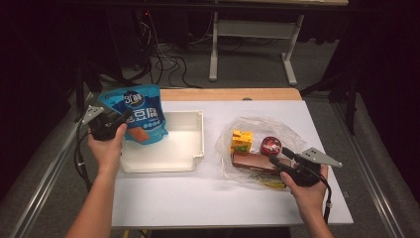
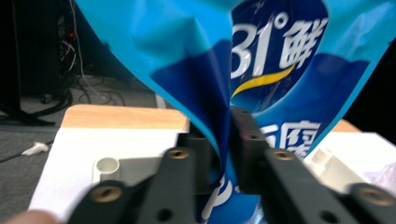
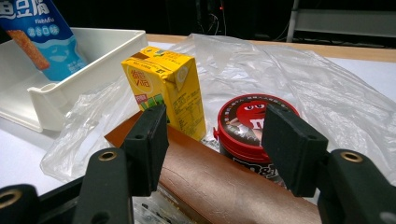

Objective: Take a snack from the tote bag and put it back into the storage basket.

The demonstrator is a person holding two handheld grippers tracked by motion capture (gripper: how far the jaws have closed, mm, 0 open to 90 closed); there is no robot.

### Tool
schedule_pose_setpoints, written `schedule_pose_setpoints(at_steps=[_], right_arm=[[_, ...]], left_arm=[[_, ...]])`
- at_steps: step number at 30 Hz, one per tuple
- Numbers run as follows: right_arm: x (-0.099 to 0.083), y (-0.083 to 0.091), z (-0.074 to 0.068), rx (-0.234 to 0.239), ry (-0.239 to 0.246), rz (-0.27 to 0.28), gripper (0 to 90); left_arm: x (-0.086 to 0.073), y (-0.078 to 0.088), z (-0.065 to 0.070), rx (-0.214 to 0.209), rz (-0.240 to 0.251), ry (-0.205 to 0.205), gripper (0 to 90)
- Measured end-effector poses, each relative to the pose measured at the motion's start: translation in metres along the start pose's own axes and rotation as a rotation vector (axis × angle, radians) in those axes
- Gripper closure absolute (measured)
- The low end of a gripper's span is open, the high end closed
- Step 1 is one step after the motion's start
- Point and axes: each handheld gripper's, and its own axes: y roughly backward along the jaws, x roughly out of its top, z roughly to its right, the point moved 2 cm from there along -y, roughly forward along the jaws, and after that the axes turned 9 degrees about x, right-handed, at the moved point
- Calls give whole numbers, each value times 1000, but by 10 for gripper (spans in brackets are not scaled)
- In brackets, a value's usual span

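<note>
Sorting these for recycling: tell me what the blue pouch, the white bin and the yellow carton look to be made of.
Blue pouch: glossy printed plastic film, judging by its creases and sheen. White bin: rigid moulded plastic, smooth and matte, with rounded corners. Yellow carton: coated printed paperboard, with sharp folded edges and a slight gloss; any inner lining can't be seen.

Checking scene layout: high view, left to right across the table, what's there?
left gripper → blue pouch → white tray → yellow carton → red-lidded tin → right gripper
</note>
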Motion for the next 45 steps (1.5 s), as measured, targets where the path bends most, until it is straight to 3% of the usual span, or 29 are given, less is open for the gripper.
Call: schedule_pose_setpoints(at_steps=[3, 5, 8, 12, 18, 20, 25, 29, 34, 37, 39, 45], right_arm=[[-1, 0, 1, -8, -2, 0, 415], [-1, 1, 0, -9, -4, 0, 412], [-2, 1, 1, -9, 0, -2, 408], [-2, 2, 2, -13, 0, -3, 402], [-1, 1, 1, -13, -1, -2, 399], [-1, 0, 1, -12, -3, -2, 398], [-1, 0, -2, -8, 0, -5, 396], [-1, -5, -3, -3, -3, -9, 396], [1, -15, -9, 10, 4, -35, 396], [6, -21, -12, 14, 7, -35, 396], [10, -25, -13, 16, 8, -35, 396], [19, -43, -25, 23, 6, -42, 392]], left_arm=[[-2, 2, 2, 7, -10, -45, 532], [-3, 4, 3, 15, -20, -48, 423], [-1, 14, 5, 40, -19, -52, 337], [-3, 32, 11, 62, -21, -19, 219], [-14, 49, 34, 66, -41, -62, 99], [-20, 52, 45, 58, -52, -88, 79], [-32, 57, 63, -7, -68, -92, 70], [-39, 60, 77, -10, -62, -133, 70], [-53, 61, 82, -32, -84, -115, 79], [-57, 67, 90, -54, -75, -130, 139], [-59, 70, 93, -57, -77, -145, 144], [-63, 71, 93, -57, -84, -130, 127]])
